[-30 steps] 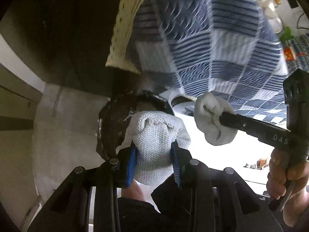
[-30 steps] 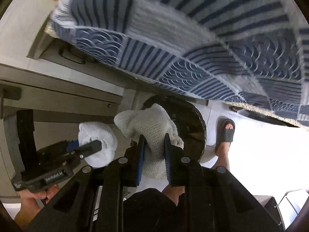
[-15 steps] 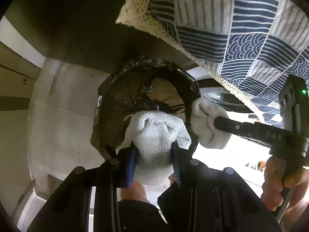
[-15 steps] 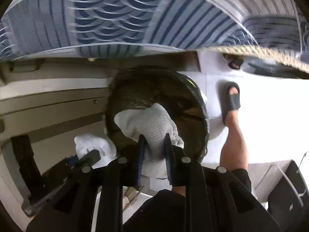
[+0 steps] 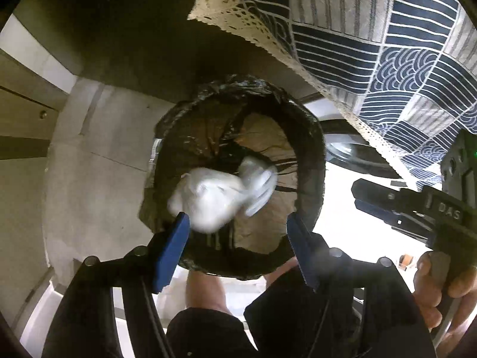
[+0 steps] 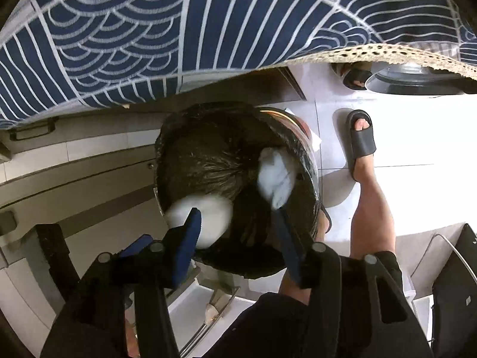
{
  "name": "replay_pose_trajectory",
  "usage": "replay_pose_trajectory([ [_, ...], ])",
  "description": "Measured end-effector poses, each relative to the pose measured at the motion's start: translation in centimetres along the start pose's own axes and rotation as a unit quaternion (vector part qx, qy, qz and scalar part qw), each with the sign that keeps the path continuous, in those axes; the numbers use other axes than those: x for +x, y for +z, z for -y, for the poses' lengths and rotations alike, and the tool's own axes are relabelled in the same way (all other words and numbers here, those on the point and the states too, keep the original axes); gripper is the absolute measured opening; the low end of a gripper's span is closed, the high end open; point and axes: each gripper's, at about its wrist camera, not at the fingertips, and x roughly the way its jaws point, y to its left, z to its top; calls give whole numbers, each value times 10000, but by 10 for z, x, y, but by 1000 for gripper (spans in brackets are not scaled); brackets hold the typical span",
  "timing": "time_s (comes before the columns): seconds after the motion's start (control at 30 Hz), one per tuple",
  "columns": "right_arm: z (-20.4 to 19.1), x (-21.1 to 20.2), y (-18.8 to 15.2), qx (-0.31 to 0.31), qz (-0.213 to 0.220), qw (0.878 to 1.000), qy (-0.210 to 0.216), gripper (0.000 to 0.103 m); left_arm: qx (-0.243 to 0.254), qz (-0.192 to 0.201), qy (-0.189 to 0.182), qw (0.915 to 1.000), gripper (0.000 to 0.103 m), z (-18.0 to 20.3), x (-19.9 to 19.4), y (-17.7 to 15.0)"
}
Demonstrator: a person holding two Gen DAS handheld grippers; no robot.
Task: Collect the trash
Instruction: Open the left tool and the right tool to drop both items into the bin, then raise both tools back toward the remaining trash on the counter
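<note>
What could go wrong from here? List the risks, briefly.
1. One white wad is blurred close to the rim of the lined bin. It may catch on the liner or tumble out. The other wad looks better centred.
2. The tablecloth hangs low over the bin, so lifting the open left tool or right tool could snag its lace edge.

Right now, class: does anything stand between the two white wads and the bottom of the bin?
Nothing visible does. Both blurred white wads are inside the rim of the black-lined bin, below the open left tongs and right tongs.
</note>
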Motion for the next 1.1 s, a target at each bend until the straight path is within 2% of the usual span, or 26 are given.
replay_pose_trajectory([
  [0.2,3,-13,-6,-243,32,9997,-79,52,-57,84,47,9999,65,3,-10,0],
  [0.33,5,-36,-15,-374,164,9990,-192,52,-23,156,38,9999,65,9,-26,-2],
  [0.53,3,-76,-31,-521,426,9975,-210,52,292,346,-69,9989,65,30,-61,-7],
  [0.8,-20,-145,-65,-999,1062,9893,-62,56,778,748,-138,9941,65,57,-121,-9],
  [0.87,-28,-165,-75,-1182,1327,9841,-58,61,929,896,-83,9916,65,66,-134,-9],
  [0.97,-38,-191,-84,-1357,1656,9768,-52,63,1220,1156,27,9858,65,84,-158,-8],
  [1.1,-49,-225,-92,-1495,2136,9654,1,66,1449,1433,-33,9790,65,99,-191,-3],
])
